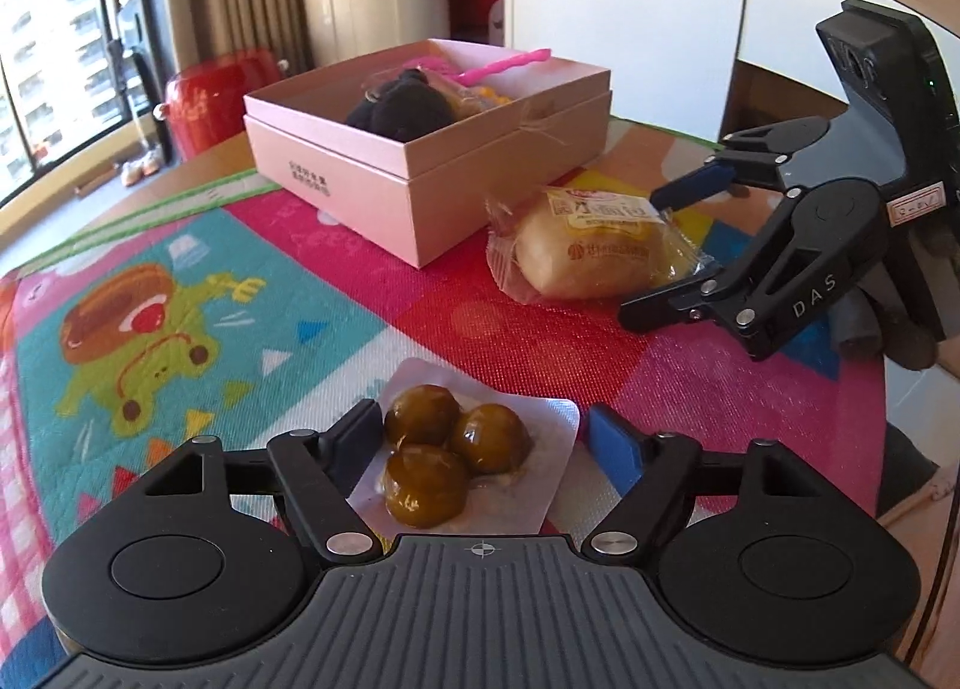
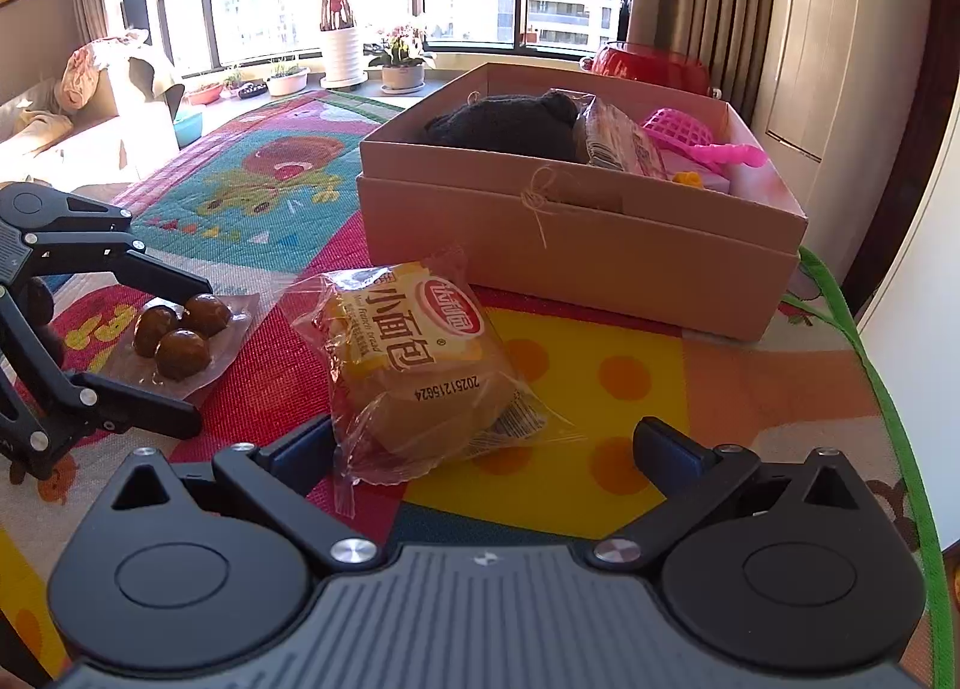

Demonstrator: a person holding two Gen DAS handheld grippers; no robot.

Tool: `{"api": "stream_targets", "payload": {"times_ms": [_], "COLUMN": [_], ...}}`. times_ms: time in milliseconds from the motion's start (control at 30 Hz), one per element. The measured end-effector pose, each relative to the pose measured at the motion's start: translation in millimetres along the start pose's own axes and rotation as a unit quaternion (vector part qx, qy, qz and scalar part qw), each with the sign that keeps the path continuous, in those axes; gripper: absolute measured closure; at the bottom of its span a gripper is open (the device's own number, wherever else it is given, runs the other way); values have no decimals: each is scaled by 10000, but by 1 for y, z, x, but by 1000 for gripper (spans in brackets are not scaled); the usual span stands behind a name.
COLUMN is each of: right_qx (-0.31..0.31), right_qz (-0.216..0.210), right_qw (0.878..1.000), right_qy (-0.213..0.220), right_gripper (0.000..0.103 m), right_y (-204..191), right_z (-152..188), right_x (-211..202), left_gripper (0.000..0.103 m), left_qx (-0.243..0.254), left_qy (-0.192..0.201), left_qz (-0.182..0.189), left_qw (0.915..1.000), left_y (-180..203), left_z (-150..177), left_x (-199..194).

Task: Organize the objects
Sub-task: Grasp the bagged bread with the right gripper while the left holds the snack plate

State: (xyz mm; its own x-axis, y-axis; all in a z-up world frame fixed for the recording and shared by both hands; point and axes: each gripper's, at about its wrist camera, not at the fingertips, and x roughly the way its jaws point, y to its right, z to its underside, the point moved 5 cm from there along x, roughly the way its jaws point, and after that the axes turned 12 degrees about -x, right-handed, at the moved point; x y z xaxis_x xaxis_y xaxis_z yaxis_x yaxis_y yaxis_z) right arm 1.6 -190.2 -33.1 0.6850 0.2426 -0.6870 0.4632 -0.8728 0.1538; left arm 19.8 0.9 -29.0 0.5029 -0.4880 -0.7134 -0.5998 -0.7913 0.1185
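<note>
**Right wrist view: two snack packs wait beside the box**

The right wrist view shows the tabletop point(image 2: 750, 389) under a colourful cartoon cloth, and on it the largest thing, a pink cardboard box point(image 2: 576, 245), open, with a dark plush toy point(image 2: 510, 125) and a pink plastic toy point(image 2: 702, 146) already inside. Just in front of the box lies the wrapped bread roll point(image 2: 414, 365). It looks light and soft, and its film is probably slippery, so a gentle hold across the middle of the roll seems best. The right claw point(image 2: 486, 449) is released, its jaws spread on both sides of the roll's near end. Smaller is the sealed pack of three brown eggs point(image 1: 456, 443), near the bread. It is likely firm but smooth; its flat edge may slide. The left claw point(image 1: 486, 437) is also released, around this pack.
</note>
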Motion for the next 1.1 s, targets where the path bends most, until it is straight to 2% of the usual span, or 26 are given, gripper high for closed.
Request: {"api": "stream_targets", "payload": {"times_ms": [200, 300, 367, 433, 500, 600, 667, 700, 733, 767, 800, 833, 867, 933, 967, 1100], "right_qx": [1, -68, -72, -108, -191, -200, -241, -262, -272, -254, -235, -243, -260, -372, -461, -635], "right_qz": [-62, -90, -257, -165, -78, -354, -374, -351, -385, -421, -431, -438, -433, -318, -249, -141], "right_qw": [10000, 9998, 9994, 9998, 9996, 9992, 9988, 9988, 9985, 9985, 9985, 9984, 9984, 9988, 9986, 9978], "right_qy": [-76, -156, -200, 89, 191, -4, -184, -240, -283, -257, -251, -265, -241, -98, -27, 159], "right_gripper": [0, 0, 0, 0, 0, 0, 0, 4, 18, 21, 35, 45, 45, 46, 46, 46], "right_y": [0, 0, 1, 1, -1, -6, -9, -11, -12, -13, -14, -15, -16, -17, -18, -14], "right_z": [-1, -3, -9, -19, -29, -39, -41, -41, -41, -41, -42, -42, -42, -39, -37, -27], "right_x": [1, 2, 1, -7, -8, 7, 21, 25, 27, 24, 19, 14, 7, -10, -19, -51], "left_gripper": [28, 30, 31, 31, 31, 31, 32, 32, 32, 32, 34, 34, 35, 47, 68, 69], "left_qx": [-315, -609, -761, -867, -957, -1023, -1044, -1068, -1095, -1127, -1156, -1173, -1179, -1143, -1084, -1018], "left_qy": [362, 414, 416, 428, 426, 413, 430, 431, 432, 436, 444, 459, 478, 551, 616, 596], "left_qz": [-221, -542, -709, -815, -886, -904, -900, -888, -878, -872, -863, -848, -830, -807, -747, -878], "left_qw": [9986, 9958, 9937, 9920, 9905, 9898, 9895, 9894, 9892, 9888, 9885, 9884, 9884, 9886, 9894, 9891], "left_y": [3, 9, 12, 14, 14, 15, 16, 16, 16, 15, 16, 16, 18, 23, 27, 37], "left_z": [11, 14, 15, 16, 16, 17, 18, 19, 19, 20, 21, 21, 22, 22, 22, 20], "left_x": [-7, -12, -15, -17, -18, -19, -20, -21, -22, -23, -25, -27, -30, -38, -44, -55]}}
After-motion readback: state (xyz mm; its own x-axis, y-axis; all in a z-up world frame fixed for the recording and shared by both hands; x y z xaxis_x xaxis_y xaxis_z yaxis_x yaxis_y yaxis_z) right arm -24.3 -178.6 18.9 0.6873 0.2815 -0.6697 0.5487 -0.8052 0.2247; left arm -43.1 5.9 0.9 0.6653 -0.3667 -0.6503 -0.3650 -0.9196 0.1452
